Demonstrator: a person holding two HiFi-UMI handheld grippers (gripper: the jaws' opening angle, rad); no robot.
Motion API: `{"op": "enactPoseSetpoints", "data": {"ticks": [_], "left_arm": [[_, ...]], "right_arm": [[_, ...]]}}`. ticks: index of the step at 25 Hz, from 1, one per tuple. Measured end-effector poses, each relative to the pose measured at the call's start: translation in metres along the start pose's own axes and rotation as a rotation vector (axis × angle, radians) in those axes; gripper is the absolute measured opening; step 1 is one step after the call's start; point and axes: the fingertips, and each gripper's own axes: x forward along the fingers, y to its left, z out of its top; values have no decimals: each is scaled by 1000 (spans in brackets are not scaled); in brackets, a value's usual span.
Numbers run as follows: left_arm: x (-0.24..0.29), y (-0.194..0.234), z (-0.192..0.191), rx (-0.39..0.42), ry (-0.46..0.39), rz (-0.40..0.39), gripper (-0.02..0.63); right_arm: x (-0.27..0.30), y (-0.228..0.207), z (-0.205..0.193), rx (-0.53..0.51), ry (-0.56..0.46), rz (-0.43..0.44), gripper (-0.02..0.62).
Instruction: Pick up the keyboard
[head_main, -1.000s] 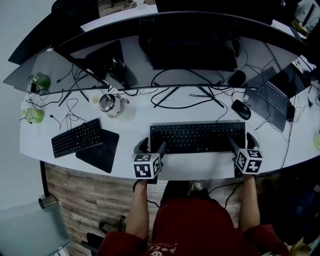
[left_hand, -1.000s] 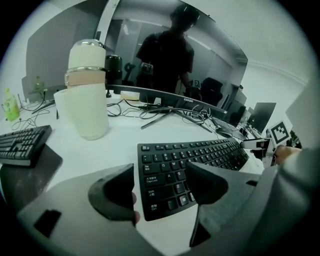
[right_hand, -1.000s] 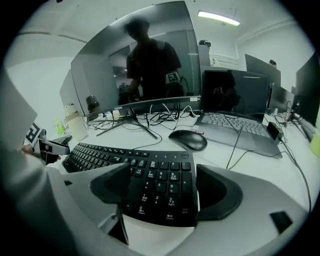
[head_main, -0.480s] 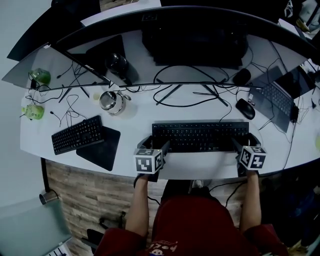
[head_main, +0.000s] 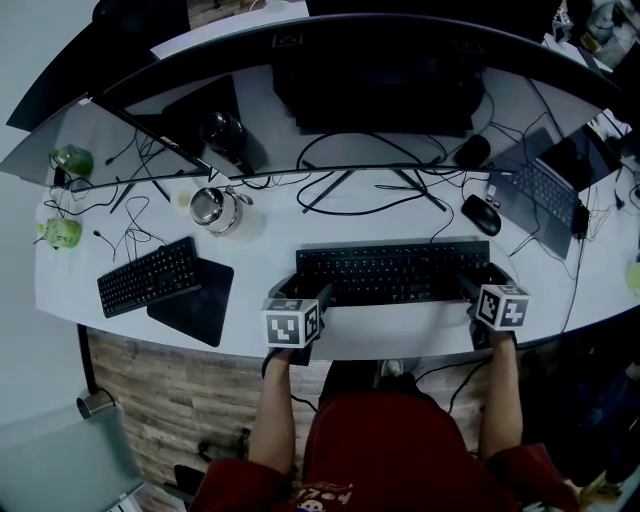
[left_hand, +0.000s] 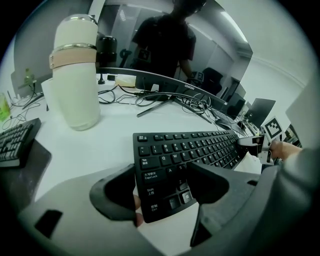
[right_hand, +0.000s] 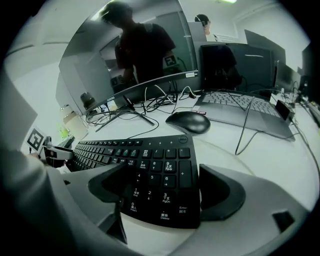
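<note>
A long black keyboard (head_main: 395, 272) lies flat on the white desk (head_main: 400, 335), right in front of the person. My left gripper (head_main: 303, 293) straddles its left end (left_hand: 165, 165), one jaw outside the edge and one over the keys. At the number-pad end (right_hand: 155, 175), my right gripper (head_main: 487, 282) stands the same way. Both pairs of jaws have just been opening. They are spread wide with the keyboard's ends between them, and the pads do not press on it.
A smaller keyboard (head_main: 150, 275) on a dark mat (head_main: 195, 305) lies at the left. A metal-lidded white flask (head_main: 212, 207) stands behind it. A mouse (head_main: 481, 215), a laptop (head_main: 545, 195) and loose cables (head_main: 370, 190) lie under the curved monitor (head_main: 380, 70).
Both grippers stay at the keyboard's two ends and the keyboard stays on the desk. Only the head view has shifted a little.
</note>
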Motion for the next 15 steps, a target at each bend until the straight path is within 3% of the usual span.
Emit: {"op": "enactPoseSetpoints", "data": {"ticks": [8,15], "left_arm": [[1,-1,1,1,36,-1,322],[0,0,0,1,13,29,321]], "right_arm": [[0,-1,0,9,5,18,408],[0,-1,-1,9,-12,12,408]]}}
